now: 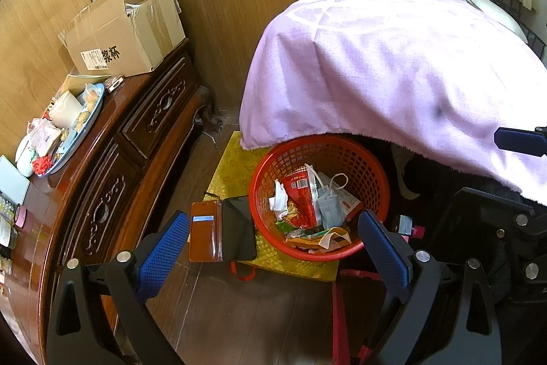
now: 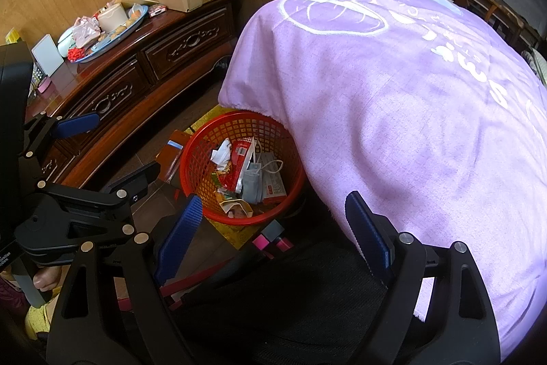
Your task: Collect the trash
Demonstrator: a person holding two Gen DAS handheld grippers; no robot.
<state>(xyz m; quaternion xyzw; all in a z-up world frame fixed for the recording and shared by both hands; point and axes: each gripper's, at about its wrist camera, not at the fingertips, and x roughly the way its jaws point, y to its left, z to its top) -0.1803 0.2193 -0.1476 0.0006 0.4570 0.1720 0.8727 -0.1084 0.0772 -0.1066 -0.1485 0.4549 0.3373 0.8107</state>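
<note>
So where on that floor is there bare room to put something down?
Bare wood floor lies between the dark cabinet and the yellow mat, and nearer than the mat. The mat itself is crowded: the red basket and the open phone case fill it.

- Between your left claw's (image 1: 273, 248) dimpled blue pads sat a red plastic lattice basket (image 1: 372, 166), full of crumpled paper and glossy wrappers.
- Left of it, you had a glossy carved wooden cabinet (image 1: 136, 139).
- Above it hung a matt, fuzzy lilac blanket (image 1: 393, 67).
</note>
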